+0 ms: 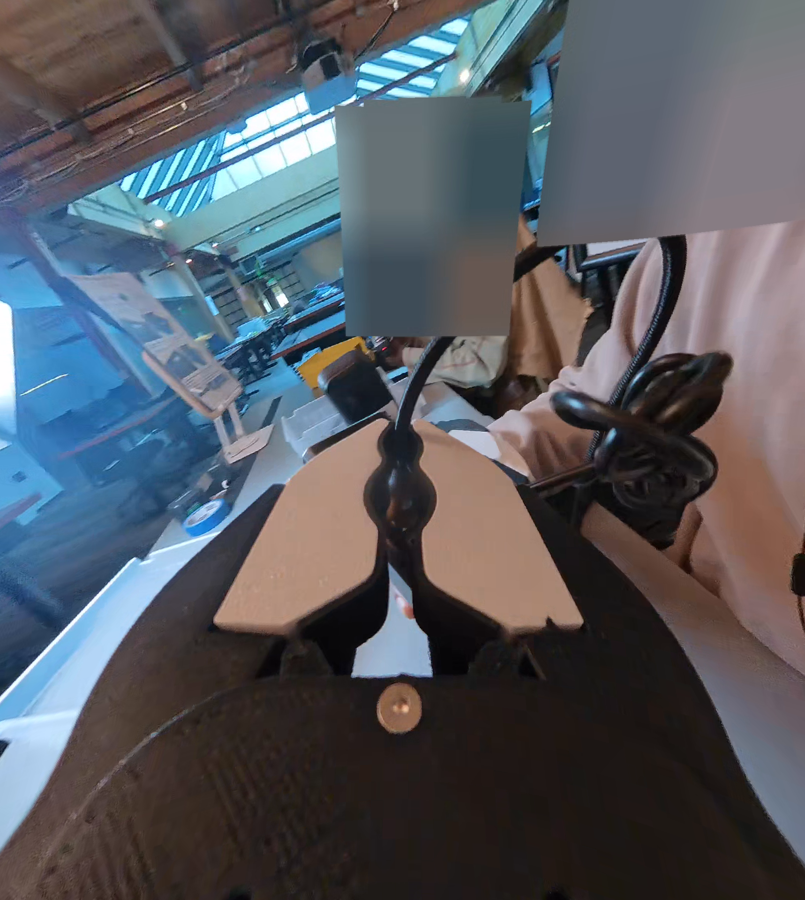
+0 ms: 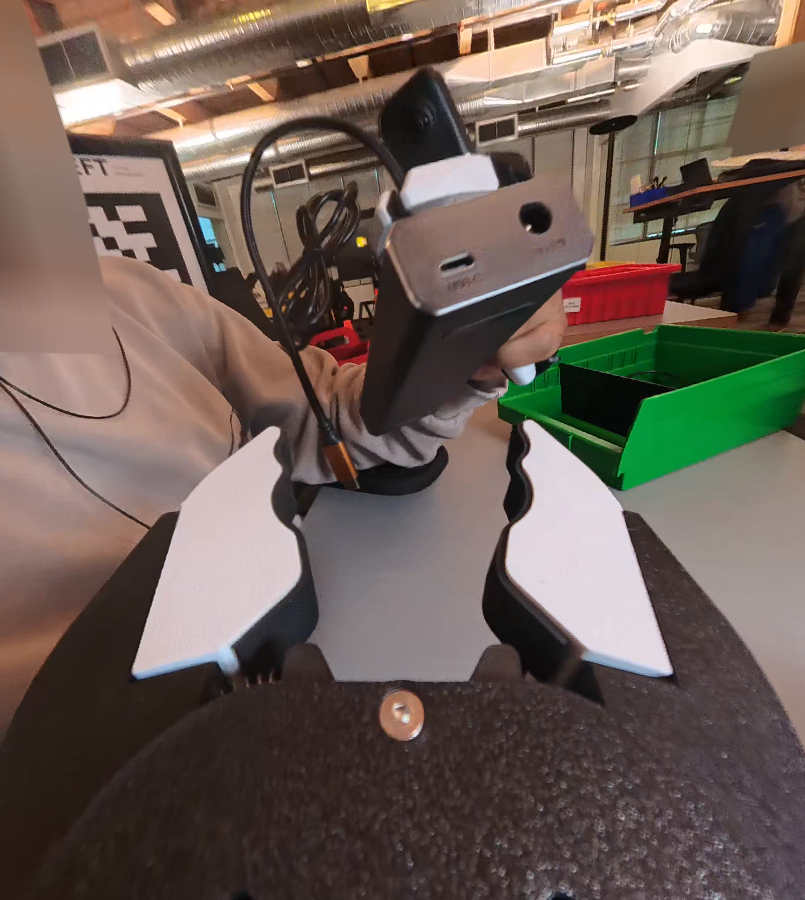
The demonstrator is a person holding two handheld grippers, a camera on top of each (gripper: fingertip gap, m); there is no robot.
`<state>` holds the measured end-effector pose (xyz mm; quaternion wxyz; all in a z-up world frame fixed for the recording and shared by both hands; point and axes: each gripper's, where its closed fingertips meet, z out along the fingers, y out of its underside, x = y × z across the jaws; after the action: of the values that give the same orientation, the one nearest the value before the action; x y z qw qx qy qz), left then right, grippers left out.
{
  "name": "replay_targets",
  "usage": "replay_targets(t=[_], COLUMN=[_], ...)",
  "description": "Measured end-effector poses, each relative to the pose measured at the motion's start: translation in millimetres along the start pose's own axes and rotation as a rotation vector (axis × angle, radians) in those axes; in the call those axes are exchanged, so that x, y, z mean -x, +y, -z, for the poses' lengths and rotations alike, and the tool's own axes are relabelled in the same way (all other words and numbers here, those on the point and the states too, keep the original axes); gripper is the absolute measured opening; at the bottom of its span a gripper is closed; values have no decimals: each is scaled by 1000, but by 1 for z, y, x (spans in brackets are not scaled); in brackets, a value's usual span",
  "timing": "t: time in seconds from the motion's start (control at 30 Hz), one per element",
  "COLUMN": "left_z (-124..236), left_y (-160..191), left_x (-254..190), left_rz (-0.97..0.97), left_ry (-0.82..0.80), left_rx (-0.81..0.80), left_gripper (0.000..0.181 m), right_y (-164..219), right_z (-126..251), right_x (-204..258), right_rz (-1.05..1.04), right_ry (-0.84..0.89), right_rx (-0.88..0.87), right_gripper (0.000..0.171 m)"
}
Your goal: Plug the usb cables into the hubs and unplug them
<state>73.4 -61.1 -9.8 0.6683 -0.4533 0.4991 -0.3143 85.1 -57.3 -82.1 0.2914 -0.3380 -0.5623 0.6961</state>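
Observation:
My left gripper (image 1: 402, 438) is shut on a black USB cable (image 1: 415, 384), pinched between its fingertips and held up in the air. A tied bundle of black cable (image 1: 653, 438) hangs to its right, by the person's beige sleeve. In the right wrist view the left gripper's grey-and-black body (image 2: 463, 272) is held up by a hand. The cable (image 2: 254, 204) arcs from it down to a copper-coloured plug (image 2: 342, 462). The plug hangs just off the left fingertip of my right gripper (image 2: 400, 438), which is open and empty over the grey table (image 2: 400, 584). No hub shows.
A green bin (image 2: 712, 414) with a black divider stands on the table at the right, and a red bin (image 2: 619, 292) stands behind it. A board with a black-and-white marker (image 2: 132, 219) stands at the left. A blue tape roll (image 1: 205, 516) lies on the table's far side. The left gripper's tips are roughly 8 centimetres from the right gripper's.

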Motion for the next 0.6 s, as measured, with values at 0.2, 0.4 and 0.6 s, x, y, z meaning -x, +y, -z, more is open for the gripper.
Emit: replay_targets(t=[0.2, 0.4, 0.6], left_z=[-15, -20, -8], left_y=[15, 28, 54], left_x=[-23, -24, 2], left_rz=[134, 202, 226], left_ry=[162, 186, 68], left_rx=[-48, -56, 148], left_gripper=[4, 4, 15], right_y=[5, 17, 11], right_z=[-23, -32, -16], right_x=[5, 13, -19], right_rz=[20, -18, -33], right_ry=[-11, -65, 119], right_rx=[-28, -11, -14], right_gripper=[78, 71, 70])
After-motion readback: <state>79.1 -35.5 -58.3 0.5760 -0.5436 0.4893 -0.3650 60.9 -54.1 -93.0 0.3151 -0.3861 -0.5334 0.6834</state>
